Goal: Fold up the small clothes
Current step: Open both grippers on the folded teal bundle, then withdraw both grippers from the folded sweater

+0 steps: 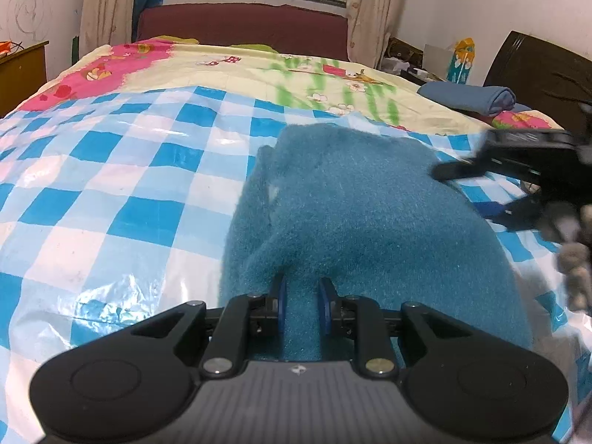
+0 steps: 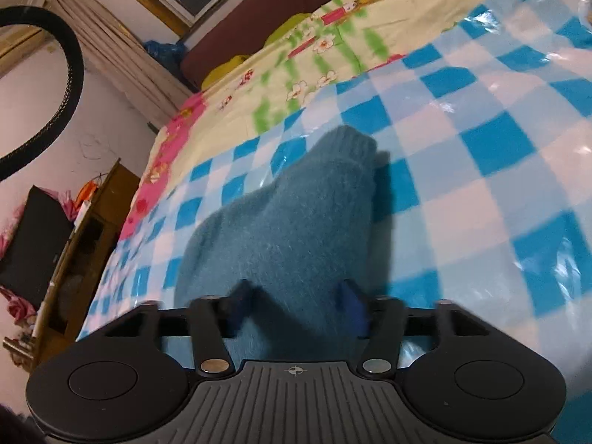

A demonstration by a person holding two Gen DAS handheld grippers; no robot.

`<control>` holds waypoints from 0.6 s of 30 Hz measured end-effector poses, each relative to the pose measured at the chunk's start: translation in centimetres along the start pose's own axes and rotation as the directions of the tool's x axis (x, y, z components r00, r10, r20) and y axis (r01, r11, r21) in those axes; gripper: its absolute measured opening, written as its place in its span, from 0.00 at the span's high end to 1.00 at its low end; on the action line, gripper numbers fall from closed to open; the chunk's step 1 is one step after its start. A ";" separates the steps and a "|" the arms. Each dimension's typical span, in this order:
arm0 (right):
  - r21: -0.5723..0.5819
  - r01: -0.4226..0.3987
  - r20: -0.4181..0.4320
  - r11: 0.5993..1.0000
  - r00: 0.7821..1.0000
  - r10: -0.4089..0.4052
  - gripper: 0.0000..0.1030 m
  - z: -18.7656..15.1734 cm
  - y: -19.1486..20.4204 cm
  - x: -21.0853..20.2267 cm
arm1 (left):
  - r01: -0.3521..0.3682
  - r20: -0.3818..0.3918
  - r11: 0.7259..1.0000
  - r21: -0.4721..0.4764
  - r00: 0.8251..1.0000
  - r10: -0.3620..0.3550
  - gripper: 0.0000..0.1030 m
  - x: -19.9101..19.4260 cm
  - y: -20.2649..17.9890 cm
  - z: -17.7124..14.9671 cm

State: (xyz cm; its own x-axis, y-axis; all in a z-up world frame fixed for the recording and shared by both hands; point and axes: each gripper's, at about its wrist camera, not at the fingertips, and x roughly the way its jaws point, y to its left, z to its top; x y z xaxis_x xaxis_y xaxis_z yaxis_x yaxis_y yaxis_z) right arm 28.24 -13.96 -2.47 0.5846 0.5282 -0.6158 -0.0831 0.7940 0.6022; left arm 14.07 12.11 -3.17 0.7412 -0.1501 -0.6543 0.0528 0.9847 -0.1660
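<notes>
Evidently teal sweater point(image 1: 362, 207) bunches between left jaws.

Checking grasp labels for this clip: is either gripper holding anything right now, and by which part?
The left gripper pinches the near edge of the teal knit garment. The right gripper stands open over the garment, holding nothing.

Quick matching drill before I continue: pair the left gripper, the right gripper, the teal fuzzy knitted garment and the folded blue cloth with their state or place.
Things:
1. left gripper
2. right gripper
3. teal fuzzy knitted garment
4. folded blue cloth

States or places:
A. far right edge of the bed
B. jaws wide apart, pressing nothing
C. jaws pinching teal fabric
D. lying on the blue-and-white checked plastic sheet

Pairs: 1-C, 2-B, 3-D, 4-A
</notes>
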 end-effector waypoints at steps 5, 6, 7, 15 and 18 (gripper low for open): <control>-0.020 0.018 -0.013 1.000 1.000 -0.018 0.33 0.6 1.2 3.5 | -0.019 -0.002 1.000 -0.011 1.000 0.019 0.73 -0.1 0.0 -0.3; -0.021 0.032 -0.010 0.999 0.999 -0.032 0.33 0.4 1.5 3.7 | -0.018 -0.002 1.000 -0.020 1.000 0.018 0.73 -0.4 0.1 -0.2; -0.052 0.051 -0.004 0.997 0.999 -0.051 0.34 0.2 2.2 3.7 | -0.015 -0.001 0.999 -0.031 1.000 0.015 0.73 -0.8 0.2 -0.1; -0.131 0.057 -0.030 0.990 0.998 -0.061 0.33 0.7 3.1 3.7 | -0.003 0.095 1.000 -0.013 0.995 0.004 0.73 -2.2 -0.2 4.0; -0.184 0.065 -0.022 0.981 0.997 -0.070 0.33 0.4 3.9 3.7 | 0.000 0.100 0.999 0.032 0.995 -0.003 0.73 -0.2 -1.0 5.6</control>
State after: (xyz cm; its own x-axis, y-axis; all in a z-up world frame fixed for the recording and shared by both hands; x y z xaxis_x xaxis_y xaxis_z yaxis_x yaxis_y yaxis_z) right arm 30.44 -9.05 -2.22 0.5710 0.4775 -0.6678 -0.1917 0.8685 0.4571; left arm 17.57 11.67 1.24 0.8043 -0.1433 -0.5767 0.0743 0.9871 -0.1418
